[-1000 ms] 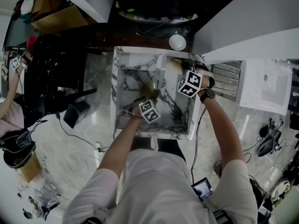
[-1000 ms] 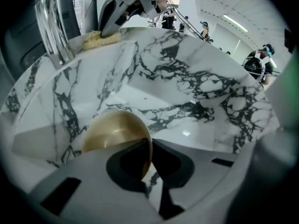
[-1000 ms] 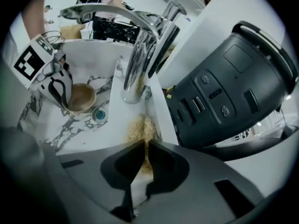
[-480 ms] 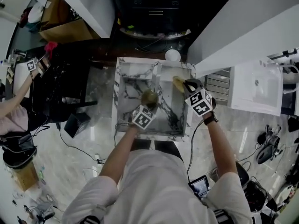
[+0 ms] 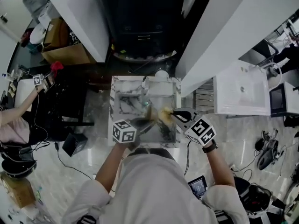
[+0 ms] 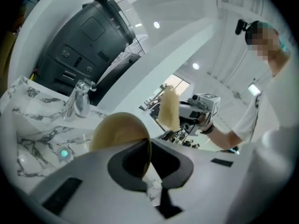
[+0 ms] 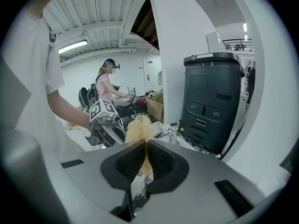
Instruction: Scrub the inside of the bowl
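Holding both tools up over the marble sink [image 5: 113, 107], you have the left gripper [image 6: 148, 146] clamped on the rim of the tan bowl [image 6: 119, 132], which stands on edge between the jaws, and the right gripper [image 7: 145, 146] clenched on the frayed yellow scrubber [image 7: 139, 129]. From the head view the bowl and scrubber sit just beside each other above the middle of the basin, and you cannot tell there whether they touch. The left gripper view settles it: a gap shows between the bowl's edge and the scrubber hanging from the right gripper. That view also gives you the faucet [image 6: 80, 101] on the back rim, to the left of the bowl and clear of it. The sink's walls box in the space below your tools. A white panel [image 5: 219, 36] slants in on your right and another [image 5: 79, 17] on your left, with a tall dark unit [image 7: 212, 101] filling the back between them. Only the right gripper view shows a second person [image 7: 106, 85] standing well beyond your left gripper. The open room lies above the basin and toward your body.
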The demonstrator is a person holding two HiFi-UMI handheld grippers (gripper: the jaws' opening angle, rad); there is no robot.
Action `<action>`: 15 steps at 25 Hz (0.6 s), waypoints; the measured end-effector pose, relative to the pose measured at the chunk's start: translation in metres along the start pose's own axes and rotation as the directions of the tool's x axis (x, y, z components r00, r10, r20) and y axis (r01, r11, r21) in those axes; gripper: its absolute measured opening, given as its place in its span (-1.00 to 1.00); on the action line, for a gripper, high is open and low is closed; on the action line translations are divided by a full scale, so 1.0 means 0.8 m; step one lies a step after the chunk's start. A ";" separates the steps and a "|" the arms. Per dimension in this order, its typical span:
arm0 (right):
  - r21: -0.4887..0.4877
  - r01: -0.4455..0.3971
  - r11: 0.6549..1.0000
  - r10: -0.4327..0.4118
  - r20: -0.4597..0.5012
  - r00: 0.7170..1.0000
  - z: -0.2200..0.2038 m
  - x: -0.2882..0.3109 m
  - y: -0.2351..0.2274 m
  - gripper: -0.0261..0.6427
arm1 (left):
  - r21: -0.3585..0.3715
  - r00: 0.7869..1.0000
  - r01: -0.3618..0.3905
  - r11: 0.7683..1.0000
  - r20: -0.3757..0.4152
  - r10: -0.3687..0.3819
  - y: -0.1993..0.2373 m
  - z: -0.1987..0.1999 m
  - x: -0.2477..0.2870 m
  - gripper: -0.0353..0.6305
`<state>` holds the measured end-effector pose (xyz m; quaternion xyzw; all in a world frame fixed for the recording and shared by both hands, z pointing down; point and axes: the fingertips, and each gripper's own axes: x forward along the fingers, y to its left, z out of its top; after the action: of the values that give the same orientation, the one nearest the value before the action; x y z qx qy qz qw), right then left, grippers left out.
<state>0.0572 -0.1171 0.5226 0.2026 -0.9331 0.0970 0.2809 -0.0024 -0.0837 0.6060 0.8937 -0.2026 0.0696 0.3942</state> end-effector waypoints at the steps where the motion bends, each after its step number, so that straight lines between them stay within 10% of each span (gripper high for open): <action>1: -0.018 -0.023 1.000 0.024 0.013 1.000 0.011 -0.003 0.013 -0.84 | 0.013 1.000 0.026 1.000 0.009 -0.026 -0.012 0.005 -0.001 -0.84; 15: -0.213 -0.048 0.976 0.039 -0.050 0.998 0.067 -0.011 0.021 -0.84 | 0.122 0.965 0.248 0.961 0.058 -0.256 -0.124 0.053 -0.019 -0.84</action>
<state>0.0304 -0.1151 0.4726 0.1485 -0.9357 0.0067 0.3199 0.0240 -0.0500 0.5060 0.9352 -0.0971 -0.0025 0.3405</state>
